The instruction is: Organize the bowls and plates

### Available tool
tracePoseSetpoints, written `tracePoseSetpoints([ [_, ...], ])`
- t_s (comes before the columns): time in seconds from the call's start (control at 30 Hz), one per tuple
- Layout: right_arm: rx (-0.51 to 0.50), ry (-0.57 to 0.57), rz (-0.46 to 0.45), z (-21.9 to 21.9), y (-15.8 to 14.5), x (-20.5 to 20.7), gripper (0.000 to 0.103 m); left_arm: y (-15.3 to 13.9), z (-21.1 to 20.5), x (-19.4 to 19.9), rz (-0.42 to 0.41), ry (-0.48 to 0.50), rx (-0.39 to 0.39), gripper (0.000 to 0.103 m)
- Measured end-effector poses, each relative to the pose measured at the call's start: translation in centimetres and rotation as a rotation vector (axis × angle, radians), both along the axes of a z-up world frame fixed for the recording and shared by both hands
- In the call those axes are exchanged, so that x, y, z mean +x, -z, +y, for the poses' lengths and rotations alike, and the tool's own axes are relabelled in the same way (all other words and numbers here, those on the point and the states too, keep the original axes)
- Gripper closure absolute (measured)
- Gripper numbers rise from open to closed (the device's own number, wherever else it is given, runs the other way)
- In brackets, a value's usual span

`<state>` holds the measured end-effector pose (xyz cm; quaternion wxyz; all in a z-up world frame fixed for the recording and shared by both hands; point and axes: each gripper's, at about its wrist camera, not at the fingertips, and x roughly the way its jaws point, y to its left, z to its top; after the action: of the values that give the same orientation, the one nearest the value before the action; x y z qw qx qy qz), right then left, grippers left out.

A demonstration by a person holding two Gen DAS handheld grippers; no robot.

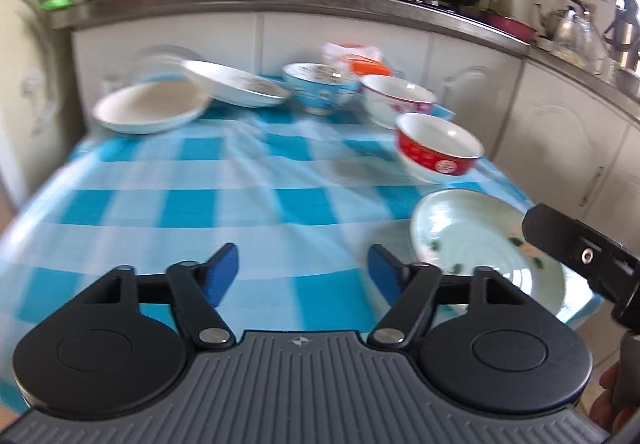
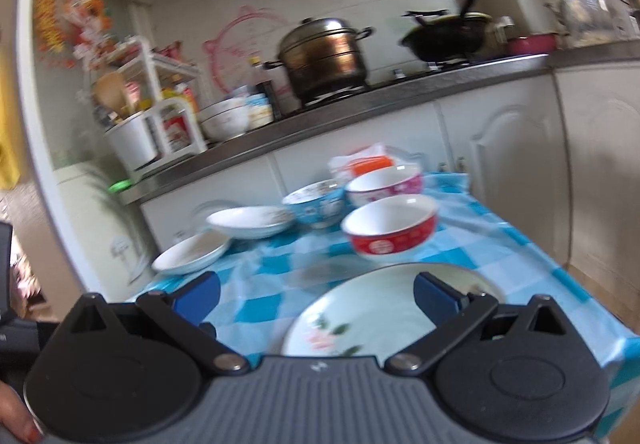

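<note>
1. Both tongs stood wide apart, gripping nothing: left tongs [image 1: 303, 271], right tongs [image 2: 317, 296].
2. The pale green floral plate [image 2: 372, 318] lay lower centre, under the right tongs.
3. The red bowl [image 2: 390, 226] sat mid-frame.
4. Blue bowl [image 2: 316, 204], pink bowl [image 2: 384, 186] and two white plates [image 2: 252, 222] lined the counter's [image 2: 500, 244] far edge.

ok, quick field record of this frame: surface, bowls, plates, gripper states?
surface: table with blue checked cloth
bowls: red bowl, pink-patterned bowl, blue bowl
plates: green floral plate, two white plates
left gripper: open, empty
right gripper: open, over the floral plate, nothing held
</note>
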<state>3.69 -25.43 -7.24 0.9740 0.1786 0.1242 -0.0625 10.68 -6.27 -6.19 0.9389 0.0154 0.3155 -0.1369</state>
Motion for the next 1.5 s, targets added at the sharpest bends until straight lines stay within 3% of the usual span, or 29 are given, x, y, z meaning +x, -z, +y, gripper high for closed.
tracePoseSetpoints([
  [0.23,-0.07,-0.077,0.045,4.0,0.2,1.2,0.001,-0.6,3.9,-0.6,0.003,-0.102,0.014,0.0],
  [0.7,-0.184,-0.118,0.141,7.1,1.2,3.7,0.001,0.8,11.0,0.8,0.06,-0.261,-0.071,0.0],
  [1.0,-0.172,-0.227,0.227,8.8,1.9,6.4,0.001,1.7,14.0,2.5,0.084,-0.346,-0.128,0.0],
  [1.23,-0.052,-0.271,0.286,8.5,2.4,9.1,0.001,1.8,16.4,4.7,0.092,-0.447,-0.193,0.0],
  [1.5,0.17,-0.249,0.227,5.7,0.9,13.0,0.001,0.6,17.0,9.1,0.048,-0.561,-0.273,0.0],
])
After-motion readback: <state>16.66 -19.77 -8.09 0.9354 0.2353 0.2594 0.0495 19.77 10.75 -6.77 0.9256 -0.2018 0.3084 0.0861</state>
